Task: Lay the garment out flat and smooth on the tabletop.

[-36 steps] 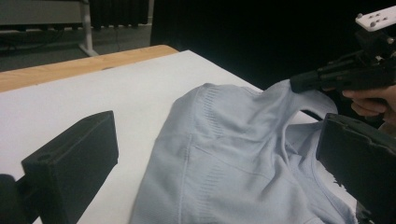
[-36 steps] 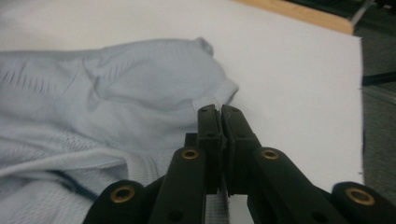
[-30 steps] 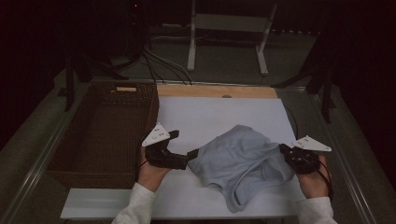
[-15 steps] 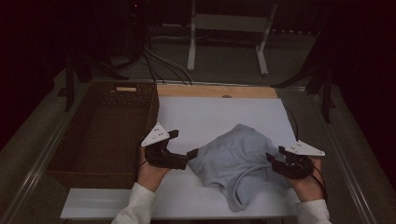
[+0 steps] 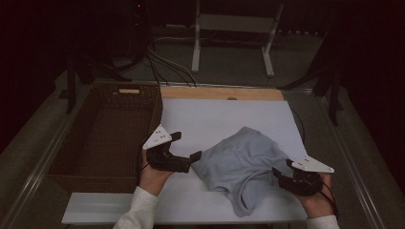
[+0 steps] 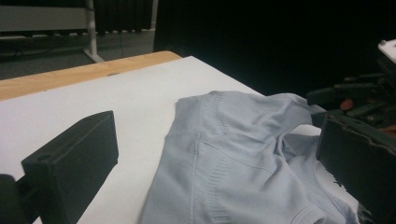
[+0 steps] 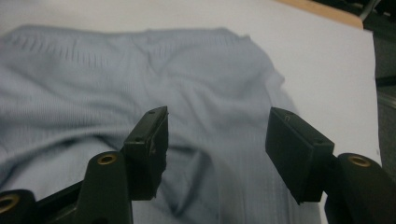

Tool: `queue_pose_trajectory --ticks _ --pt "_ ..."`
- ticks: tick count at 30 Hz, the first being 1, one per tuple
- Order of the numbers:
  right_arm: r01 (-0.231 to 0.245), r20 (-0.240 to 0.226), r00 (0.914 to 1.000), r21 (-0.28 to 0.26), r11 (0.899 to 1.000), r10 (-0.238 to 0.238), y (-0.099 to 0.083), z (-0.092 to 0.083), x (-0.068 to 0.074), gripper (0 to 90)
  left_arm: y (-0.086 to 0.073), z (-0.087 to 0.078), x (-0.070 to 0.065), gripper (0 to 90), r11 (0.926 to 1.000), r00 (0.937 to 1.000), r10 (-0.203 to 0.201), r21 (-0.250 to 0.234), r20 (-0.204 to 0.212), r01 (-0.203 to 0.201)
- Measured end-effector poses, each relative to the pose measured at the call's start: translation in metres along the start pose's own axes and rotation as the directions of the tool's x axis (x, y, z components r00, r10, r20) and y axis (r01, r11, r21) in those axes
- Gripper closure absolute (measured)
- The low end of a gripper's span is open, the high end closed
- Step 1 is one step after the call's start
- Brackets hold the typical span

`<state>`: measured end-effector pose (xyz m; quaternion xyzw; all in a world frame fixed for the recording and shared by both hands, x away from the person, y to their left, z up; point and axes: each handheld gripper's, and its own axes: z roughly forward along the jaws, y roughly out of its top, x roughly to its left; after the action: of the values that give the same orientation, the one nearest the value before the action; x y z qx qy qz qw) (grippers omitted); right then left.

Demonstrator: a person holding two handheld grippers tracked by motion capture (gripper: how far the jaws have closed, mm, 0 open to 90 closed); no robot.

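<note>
A light blue knit garment [image 5: 241, 160] lies crumpled on the white table top [image 5: 224, 117], right of centre. My left gripper [image 5: 187, 146] rests at the garment's left edge with its jaws wide open; in the left gripper view [image 6: 214, 126] the cloth [image 6: 224, 158] lies between and beyond them, untouched. My right gripper [image 5: 282, 168] sits at the garment's near right edge. Its jaws have just been opening and stand apart [image 7: 218, 114], with the cloth [image 7: 116, 79] under and ahead of them and not pinched. The right gripper [image 6: 359, 93] also appears at the far right of the left gripper view.
A brown wicker basket [image 5: 102, 138] stands along the table's left side, beside my left hand. A wooden strip [image 5: 219, 93] runs along the table's far edge. Stand legs [image 5: 196, 43] and cables [image 5: 162, 62] are on the floor behind.
My right gripper opened and let go of the garment's right edge, then drew back toward the near edge of the table. The left gripper stayed where it was.
</note>
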<state>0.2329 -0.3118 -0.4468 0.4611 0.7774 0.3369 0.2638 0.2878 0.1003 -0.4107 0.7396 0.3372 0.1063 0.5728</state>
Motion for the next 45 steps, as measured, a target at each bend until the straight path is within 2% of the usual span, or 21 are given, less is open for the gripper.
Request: queue_pose_trajectory --ticks 10,17,22,25,27,29,35,38,45 --pt "-0.033 0.031 0.999 0.038 0.999 0.031 -0.028 -0.014 -0.006 37.3 -0.001 0.002 0.0 0.1 0.9999 1.0 0.002 0.011 -0.003 -0.002" --pt "-0.038 0.041 0.9986 0.092 0.995 0.035 -0.042 -0.015 -0.009 37.3 -0.001 0.002 0.0 0.1 0.9999 1.0 0.002 0.011 -0.003 -0.002" --pt "-0.025 0.061 0.998 0.136 0.99 0.017 -0.049 -0.016 -0.012 39.7 -0.001 0.001 0.0 0.1 1.0 1.0 -0.001 0.006 -0.006 0.001" --pt "-0.02 0.075 0.9971 0.147 0.989 0.009 -0.052 -0.016 -0.015 49.1 -0.001 0.001 0.0 0.1 1.0 1.0 0.001 0.008 -0.005 -0.001" --pt "-0.018 0.079 0.9969 0.152 0.988 0.006 -0.052 -0.016 -0.016 51.8 -0.001 0.001 0.0 0.1 1.0 1.0 0.0 0.008 -0.004 0.0" --pt "-0.017 0.1 0.995 0.157 0.988 0.001 -0.053 -0.015 -0.021 59.8 -0.001 0.002 0.0 0.1 1.0 1.0 -0.001 0.008 -0.005 0.001" --pt "-0.008 0.112 0.9936 0.164 0.987 -0.011 -0.05 -0.011 -0.03 83.6 0.0 0.0 0.001 0.1 1.0 1.0 -0.001 0.006 -0.005 0.001" --pt "-0.002 0.137 0.9903 0.158 0.987 -0.02 -0.046 -0.008 -0.034 87.6 0.0 0.0 0.001 0.1 1.0 1.0 0.001 0.006 -0.006 -0.001" --pt "-0.02 0.189 0.9819 0.111 0.994 -0.001 -0.033 0.0 -0.047 88.7 0.001 -0.001 0.001 0.2 1.0 1.0 0.001 0.001 -0.01 -0.001"
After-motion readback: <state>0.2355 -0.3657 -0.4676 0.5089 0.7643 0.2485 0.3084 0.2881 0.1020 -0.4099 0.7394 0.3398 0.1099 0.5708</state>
